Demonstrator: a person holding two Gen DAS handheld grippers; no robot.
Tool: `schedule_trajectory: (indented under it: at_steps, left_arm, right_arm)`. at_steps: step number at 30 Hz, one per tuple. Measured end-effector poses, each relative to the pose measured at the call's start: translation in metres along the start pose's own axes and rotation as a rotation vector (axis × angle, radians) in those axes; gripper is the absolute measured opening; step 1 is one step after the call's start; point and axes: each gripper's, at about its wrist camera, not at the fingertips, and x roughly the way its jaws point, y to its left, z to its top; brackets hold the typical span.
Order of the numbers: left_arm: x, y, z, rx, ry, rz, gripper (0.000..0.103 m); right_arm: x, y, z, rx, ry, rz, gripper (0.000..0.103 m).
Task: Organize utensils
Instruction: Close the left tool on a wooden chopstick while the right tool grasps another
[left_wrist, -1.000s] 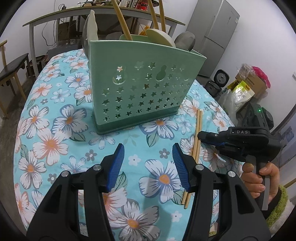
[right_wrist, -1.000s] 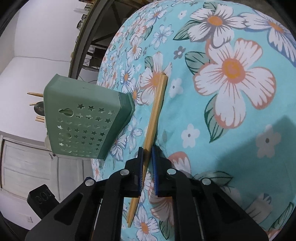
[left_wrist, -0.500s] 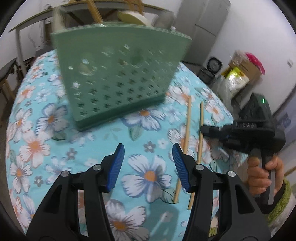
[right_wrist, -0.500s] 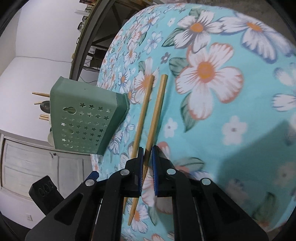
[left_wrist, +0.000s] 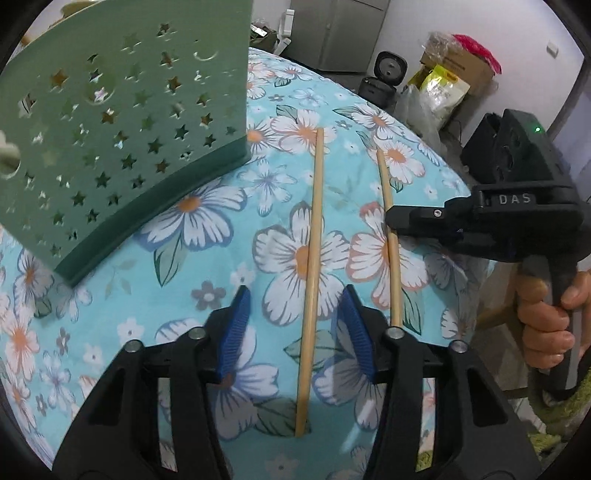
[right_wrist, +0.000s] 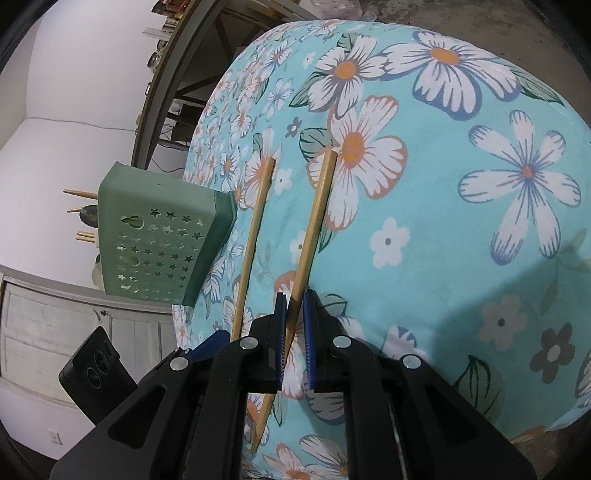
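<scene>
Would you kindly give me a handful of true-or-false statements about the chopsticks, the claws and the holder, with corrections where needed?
1. The right claw is shut on a chopstick. True.
2. The other chopstick is pinched by the left claw. False: it lies on the floral tablecloth between open blue pads, neither touching it; the jaws have just been closing.
3. The two chopsticks lie crossed. False: they lie side by side, apart.
4. The green holder has star-shaped holes. True.
5. The holder is empty. False: the right wrist view shows stick ends and utensils poking out of it.
</scene>
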Motion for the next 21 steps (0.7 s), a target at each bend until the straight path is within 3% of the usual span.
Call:
schedule_trajectory:
  at_steps: [4, 6, 10, 21]
  left_arm:
    - [0.003, -0.001, 0.002, -0.002, -0.004, 0.004, 0.015]
    - [0.003, 0.001, 0.001, -0.012, -0.003, 0.0, 0.01]
    - [-0.003, 0.004, -0.004, -0.013, -0.004, -0.001, 0.006]
    - [-0.035, 0.02, -0.04, -0.038, 0.045, 0.038, 0.006]
  right_arm:
    - [0.001, 0.0, 0.0, 0.0, -0.003, 0.004, 0.009]
    - [0.001, -0.001, 0.0, 0.001, -0.004, 0.006, 0.009]
    - [0.002, 0.001, -0.001, -0.007, -0.009, -0.002, 0.009]
    - [0.007, 0.014, -0.01, -0.031, 0.03, -0.015, 0.009]
